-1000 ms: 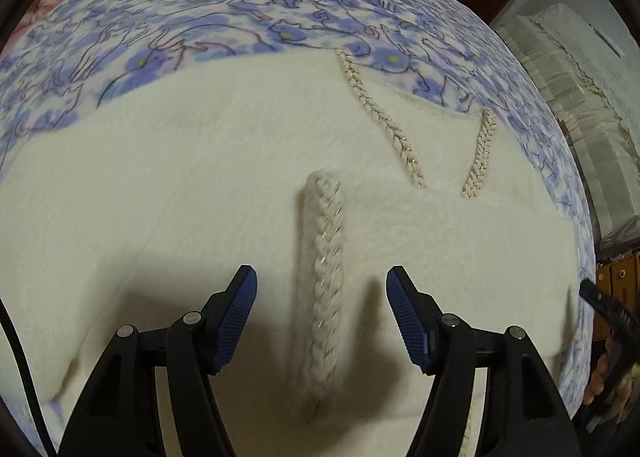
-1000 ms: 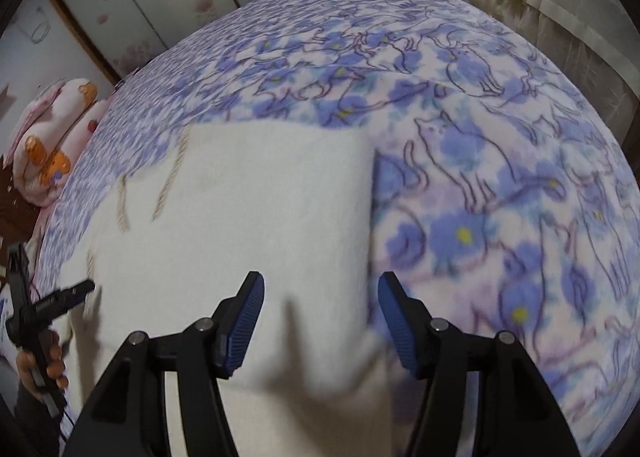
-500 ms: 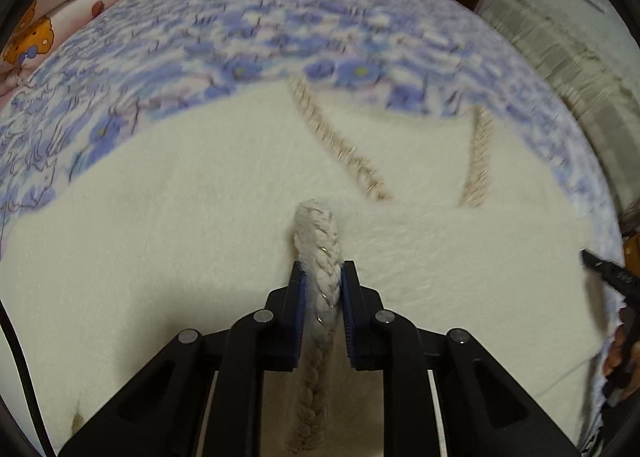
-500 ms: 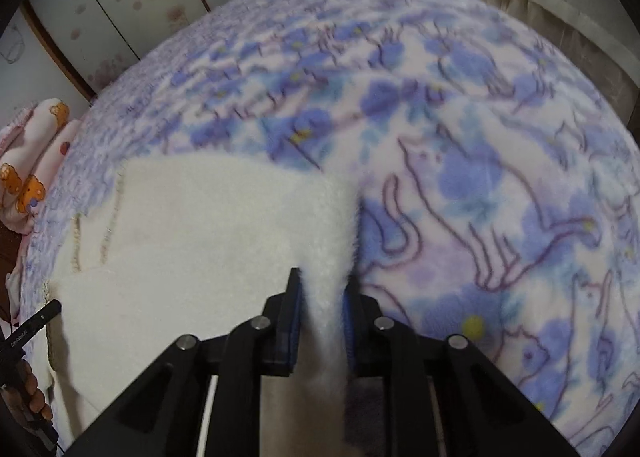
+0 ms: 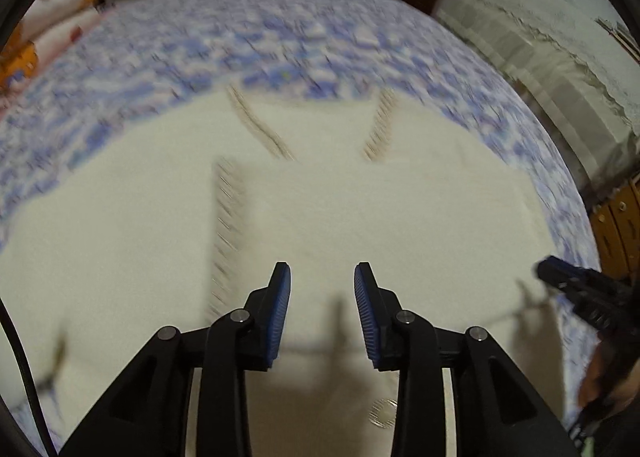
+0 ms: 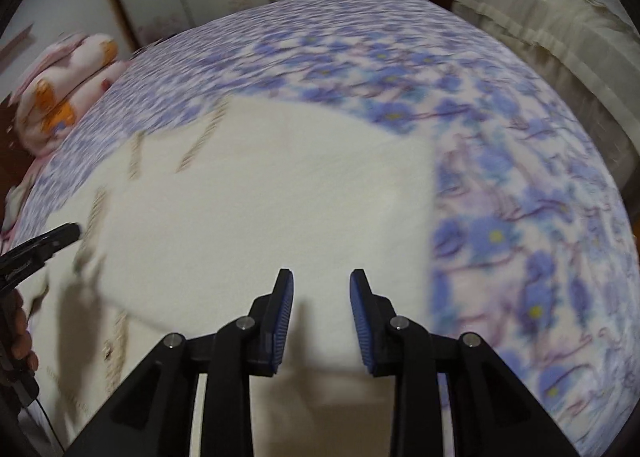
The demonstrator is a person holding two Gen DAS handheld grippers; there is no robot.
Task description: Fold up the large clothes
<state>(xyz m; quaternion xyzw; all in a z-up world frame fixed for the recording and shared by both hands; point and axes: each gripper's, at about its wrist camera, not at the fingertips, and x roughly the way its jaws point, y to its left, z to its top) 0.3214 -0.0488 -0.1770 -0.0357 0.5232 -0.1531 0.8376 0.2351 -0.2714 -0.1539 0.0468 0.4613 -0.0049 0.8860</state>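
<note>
Hovering over cream garment [image 5: 360, 217] on bed [image 6: 520, 217]: left gripper [image 5: 322, 313], right gripper [image 6: 321, 315] spread, just reopened (nothing pinched).

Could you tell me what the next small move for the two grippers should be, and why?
Probably lift both clear and move to the garment's next unfolded edge. The left gripper and right gripper have just been opening, nothing sits between their pads, and a folded panel already lies flat on the bedspread.
</note>
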